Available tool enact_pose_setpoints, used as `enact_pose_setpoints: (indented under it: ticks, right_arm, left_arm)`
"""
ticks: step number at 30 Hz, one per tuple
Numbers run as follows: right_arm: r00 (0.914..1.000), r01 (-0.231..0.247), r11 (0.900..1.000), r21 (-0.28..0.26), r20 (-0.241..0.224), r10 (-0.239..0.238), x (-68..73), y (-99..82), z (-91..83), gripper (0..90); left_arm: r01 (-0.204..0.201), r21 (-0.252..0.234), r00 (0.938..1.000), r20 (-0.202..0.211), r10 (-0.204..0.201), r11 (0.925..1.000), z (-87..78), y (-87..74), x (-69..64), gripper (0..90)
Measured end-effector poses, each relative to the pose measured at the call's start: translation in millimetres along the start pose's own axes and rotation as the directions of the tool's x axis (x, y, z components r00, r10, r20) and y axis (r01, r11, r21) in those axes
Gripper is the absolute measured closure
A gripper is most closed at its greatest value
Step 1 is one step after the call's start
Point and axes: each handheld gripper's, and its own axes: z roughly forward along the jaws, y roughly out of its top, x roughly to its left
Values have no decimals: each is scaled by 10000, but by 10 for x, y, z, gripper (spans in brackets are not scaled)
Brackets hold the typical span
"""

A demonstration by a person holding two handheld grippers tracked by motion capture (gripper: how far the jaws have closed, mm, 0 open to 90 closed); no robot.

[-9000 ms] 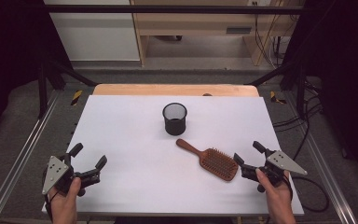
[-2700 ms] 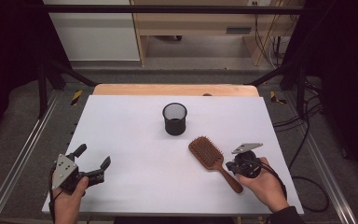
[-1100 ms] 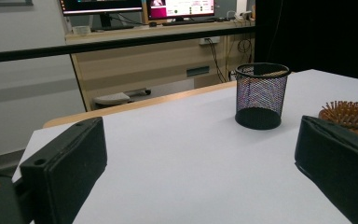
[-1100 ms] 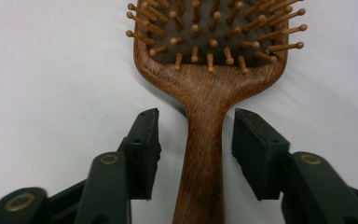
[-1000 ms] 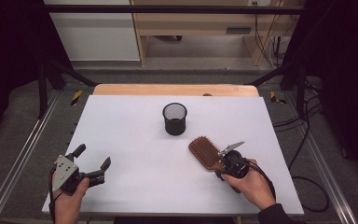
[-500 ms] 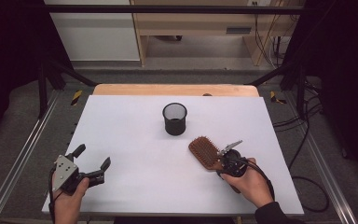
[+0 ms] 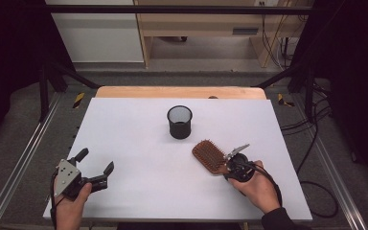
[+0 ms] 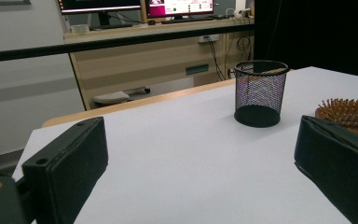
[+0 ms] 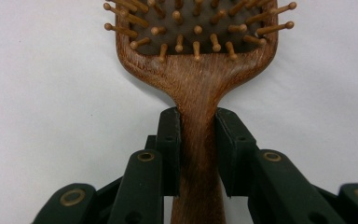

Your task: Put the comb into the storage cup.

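1. Since the earlier frame: right tongs (image 9: 198, 154) moved onto hairbrush (image 7: 211, 156), jaws just closing, now clamped on its handle.
2. Left tongs (image 7: 95, 167) gaping, empty, resting on table (image 7: 124, 124).
3. Grasp step; next, likely lift toward mesh cup (image 7: 179, 121) beyond.

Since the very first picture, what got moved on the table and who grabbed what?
The right gripper came in from the table's right edge to the hairbrush, and its jaws have just been closing on the handle. The brush was turned, so its bristled head now points toward the mesh cup. The cup stayed put, and the left gripper kept open near the table's front left.
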Motion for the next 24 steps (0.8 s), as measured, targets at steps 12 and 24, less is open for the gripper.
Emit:
enact_pose_setpoints:
  ticks: [12, 24]
  right_arm:
    - [9997, 160, 9978, -638, 205, -147, 28, -46, -26, 728]
    - [9993, -72, 9683, -2498, 330, 159, -3, -69, -269, 728]
  left_arm:
    - [1, -11, 10000, 37, 0, 10000, -3, 8, -13, 29]
    - [402, -64, 9974, 603, -398, 9992, -28, 102, -169, 35]
